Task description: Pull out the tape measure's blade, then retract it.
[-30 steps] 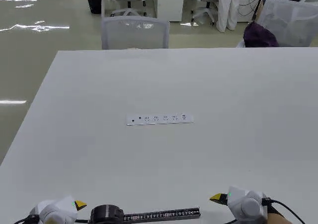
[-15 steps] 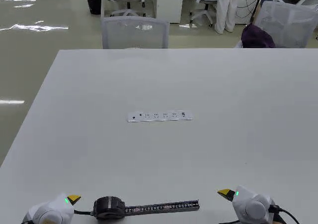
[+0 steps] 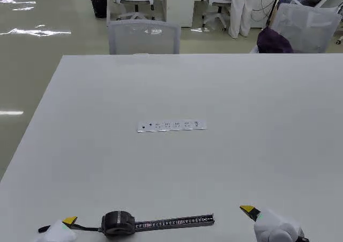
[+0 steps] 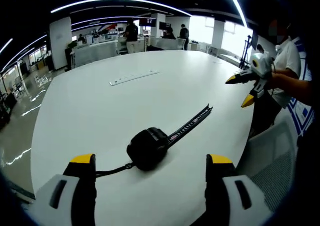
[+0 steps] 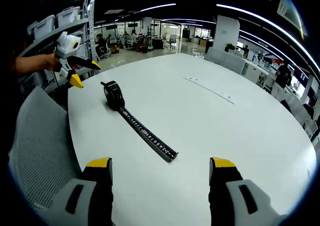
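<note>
Black tape measure (image 3: 118, 224) (image 4: 148, 147) (image 5: 113, 94): it lies on the white table (image 3: 187, 81) close to the near edge. It sits between the two grippers, nearer the left one, and neither gripper touches it.
Blade (image 3: 174, 221) (image 4: 190, 123) (image 5: 147, 135): it is drawn out of the case and lies flat on the table. It runs along the near edge toward the right gripper, and its tip stops short of that gripper.
Strap (image 3: 88, 228) (image 4: 112, 171): a thin dark cord trails from the case toward the left gripper.
Left gripper (image 3: 56, 225) (image 4: 150, 159) (image 5: 86, 71): its yellow-tipped jaws are spread wide and hold nothing. It hangs just beside the case on the strap side, and its own view looks across the case.
Right gripper (image 3: 249, 211) (image 4: 239, 89) (image 5: 160, 162): its jaws are also spread and empty. It hangs near the table's edge beyond the blade's tip, apart from it.
Power strip (image 3: 171, 125) (image 4: 133, 77) (image 5: 209, 89): a flat white strip at mid-table, well apart from the tape measure.
Chair (image 3: 143, 37): a grey mesh back stands at the table's far side.
</note>
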`<move>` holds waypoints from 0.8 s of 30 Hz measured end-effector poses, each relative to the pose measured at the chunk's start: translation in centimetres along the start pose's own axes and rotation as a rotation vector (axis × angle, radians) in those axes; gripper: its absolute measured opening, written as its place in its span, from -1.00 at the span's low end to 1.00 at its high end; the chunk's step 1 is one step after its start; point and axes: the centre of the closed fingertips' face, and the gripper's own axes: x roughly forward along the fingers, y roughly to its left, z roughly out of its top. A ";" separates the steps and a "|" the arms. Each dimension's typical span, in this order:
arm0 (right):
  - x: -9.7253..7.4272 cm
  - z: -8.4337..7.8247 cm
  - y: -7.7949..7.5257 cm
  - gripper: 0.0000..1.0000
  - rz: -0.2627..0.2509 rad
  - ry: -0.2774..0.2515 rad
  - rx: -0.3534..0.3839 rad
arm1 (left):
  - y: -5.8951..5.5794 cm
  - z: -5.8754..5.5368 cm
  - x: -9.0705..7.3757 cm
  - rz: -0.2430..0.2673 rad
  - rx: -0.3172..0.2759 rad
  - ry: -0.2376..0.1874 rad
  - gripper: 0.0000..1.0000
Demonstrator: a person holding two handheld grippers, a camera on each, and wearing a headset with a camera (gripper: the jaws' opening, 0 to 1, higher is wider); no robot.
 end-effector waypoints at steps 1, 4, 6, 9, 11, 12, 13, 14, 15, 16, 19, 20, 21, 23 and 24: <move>-0.1 0.1 0.1 0.58 -0.006 -0.009 0.012 | -0.1 0.0 -0.2 0.010 -0.002 -0.004 0.81; -0.3 0.3 0.6 0.60 -0.017 -0.019 0.018 | -0.6 0.0 -0.5 0.020 -0.010 -0.012 0.84; -0.4 0.3 0.9 0.62 -0.020 -0.024 0.021 | -1.0 -0.2 -0.7 0.022 -0.015 -0.012 0.85; -0.6 0.8 1.6 0.68 -0.026 -0.054 0.050 | -1.3 -0.2 -1.0 0.032 -0.012 -0.022 0.84; -0.8 1.1 2.0 0.69 -0.031 -0.067 0.058 | -1.4 -0.3 -1.1 0.039 -0.023 -0.024 0.84; -0.9 1.1 2.1 0.70 -0.037 -0.067 0.056 | -1.4 -0.2 -1.3 0.048 -0.026 -0.030 0.84; -0.9 1.1 2.2 0.70 -0.043 -0.065 0.051 | -1.4 -0.2 -1.4 0.054 -0.029 -0.035 0.84; -1.0 1.0 2.2 0.70 -0.048 -0.065 0.049 | -1.4 -0.2 -1.6 0.061 -0.035 -0.037 0.84; -1.1 1.0 2.2 0.70 -0.052 -0.066 0.053 | -1.4 -0.1 -1.7 0.066 -0.040 -0.039 0.84; -1.3 1.1 2.3 0.70 -0.055 -0.067 0.060 | -1.4 -0.1 -1.8 0.071 -0.044 -0.042 0.84; -1.7 1.3 2.3 0.70 -0.070 -0.078 0.074 | -1.6 -0.2 -2.0 0.078 -0.052 -0.047 0.85; -1.8 1.3 2.3 0.71 -0.074 -0.080 0.076 | -1.7 -0.2 -2.1 0.080 -0.054 -0.044 0.85; -1.9 1.3 2.4 0.71 -0.080 -0.082 0.083 | -1.7 -0.3 -2.2 0.086 -0.056 -0.043 0.85; -2.0 1.4 2.4 0.71 -0.089 -0.089 0.100 | -1.8 -0.3 -2.3 0.096 -0.060 -0.046 0.85; -2.1 1.4 2.3 0.71 -0.102 -0.091 0.108 | -1.9 -0.3 -2.4 0.101 -0.063 -0.048 0.85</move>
